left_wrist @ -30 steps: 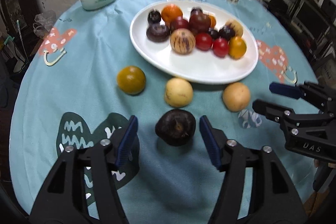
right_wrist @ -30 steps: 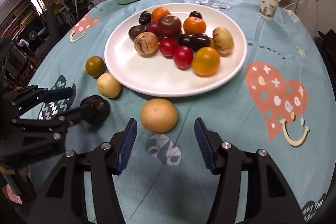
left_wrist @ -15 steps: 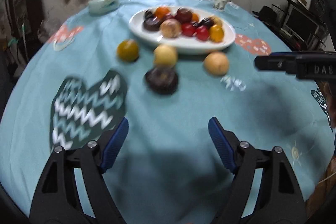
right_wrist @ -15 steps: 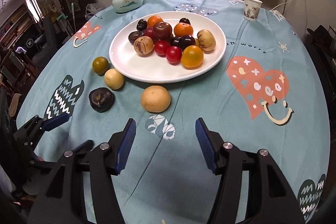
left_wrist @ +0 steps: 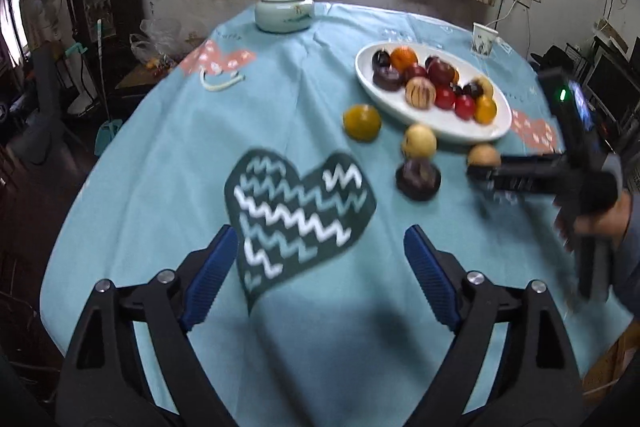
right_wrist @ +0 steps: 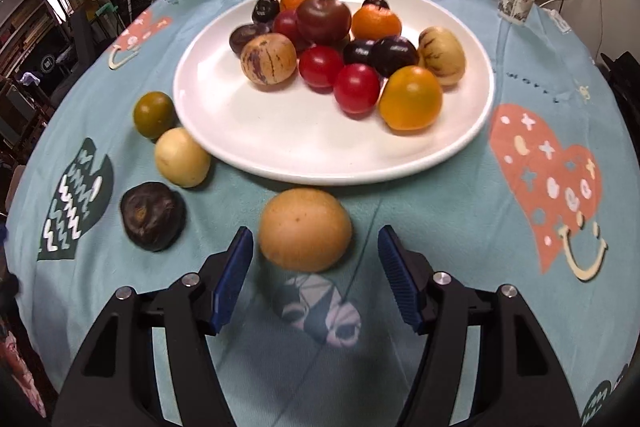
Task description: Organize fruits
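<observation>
A tan round fruit (right_wrist: 306, 229) lies on the cloth just in front of the white plate (right_wrist: 300, 155) of several fruits. My right gripper (right_wrist: 315, 239) is open, its blue pads either side of the fruit's near half with gaps showing. Left of it lie a dark wrinkled fruit (right_wrist: 153, 215), a pale yellow fruit (right_wrist: 182, 157) and a greenish-orange fruit (right_wrist: 154, 114). My left gripper (left_wrist: 320, 239) hovers over the dark heart print, jaws opening with nothing between them, well back from the dark fruit (left_wrist: 418, 179). The right gripper (left_wrist: 480, 171) shows at the tan fruit (left_wrist: 483, 154).
A lidded ceramic jar (left_wrist: 285, 10) stands at the far edge and a paper cup (right_wrist: 516, 3) at the far right. A person's hand (left_wrist: 600, 223) holds the right gripper's handle. The round table's edge drops off at the left, with chairs and clutter beyond.
My left gripper pulled back from the dark fruit, swung left and widened its jaws. My right gripper lifted away, then came down close over the tan fruit.
</observation>
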The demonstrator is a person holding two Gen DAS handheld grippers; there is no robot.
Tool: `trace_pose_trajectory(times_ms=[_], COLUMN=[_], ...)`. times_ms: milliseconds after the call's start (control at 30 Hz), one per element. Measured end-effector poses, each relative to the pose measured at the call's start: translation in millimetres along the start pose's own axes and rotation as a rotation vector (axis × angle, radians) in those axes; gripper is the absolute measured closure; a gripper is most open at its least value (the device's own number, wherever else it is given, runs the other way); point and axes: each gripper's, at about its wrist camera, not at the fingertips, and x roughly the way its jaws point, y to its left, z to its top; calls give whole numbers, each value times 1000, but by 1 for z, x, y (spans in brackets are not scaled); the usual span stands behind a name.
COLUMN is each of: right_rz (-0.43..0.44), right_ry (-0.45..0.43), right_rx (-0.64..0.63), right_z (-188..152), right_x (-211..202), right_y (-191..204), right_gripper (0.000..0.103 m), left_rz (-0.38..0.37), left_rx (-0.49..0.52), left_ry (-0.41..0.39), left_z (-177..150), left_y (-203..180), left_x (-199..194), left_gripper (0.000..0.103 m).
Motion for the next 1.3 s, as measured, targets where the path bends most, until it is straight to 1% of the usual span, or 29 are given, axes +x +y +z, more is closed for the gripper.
trace_pose_trajectory(times_ms=[33, 67, 100, 133, 167, 267, 333, 467, 533, 567, 600, 667, 833, 967, 1100, 1200, 1300], right_rz=[-3, 0, 5, 26, 52, 64, 62, 54, 56, 54, 55, 59, 78, 72, 63, 51, 40], right_ry=[-1, -5, -2, 3, 12, -3, -11, -19, -17, -18, -18, -20, -21, -48, -95, -126, -155], right_rx=[-12, -21, -25, -26, -26, -25, 0, 47, 73, 89, 102, 122, 129, 139, 159, 164, 152], right_z=[1, 1, 1, 1, 1, -4, -10, -23, -29, -31, -33, -38, -43, -35, -22, -12, 7], right_x=[3, 3, 1, -1, -5, -21, -30, -47, -51, -52, -53, -57, -66, -74, -89, -101, -107], right_y=[2, 3, 3, 3, 1, -7, -15, -31, -37, -39, -41, -42, -36, -28, -22, -21, -25], right_gripper=[38, 45, 49, 56, 56, 56, 56, 56, 56, 56, 57, 57, 56, 56, 56, 56, 56], left_rz=[12, 14, 24, 20, 5, -26, -40, -39, -38, -72, -100, -120, -195, -238, -270, -275, -245], left_rx=[28, 55, 94, 122, 153, 264, 314, 337, 339, 327, 319, 313, 307, 319, 349, 380, 376], left_ry=[3, 7, 5, 6, 17, 78, 96, 145, 174, 174, 185, 204, 183, 116, 57, 35, 30], left_z=[10, 17, 26, 31, 36, 42, 42, 42, 41, 42, 43, 44, 51, 72, 97, 116, 136], left_y=[-7, -13, -24, -33, -43, -80, -96, -107, -105, -102, -101, -96, -79, -72, -78, -89, -103], left_x=[5, 11, 19, 25, 33, 70, 87, 116, 127, 127, 126, 121, 91, 64, 48, 49, 61], left_gripper=[16, 16, 15, 15, 15, 15, 15, 15, 23, 35, 55, 55, 55, 55, 55, 55, 55])
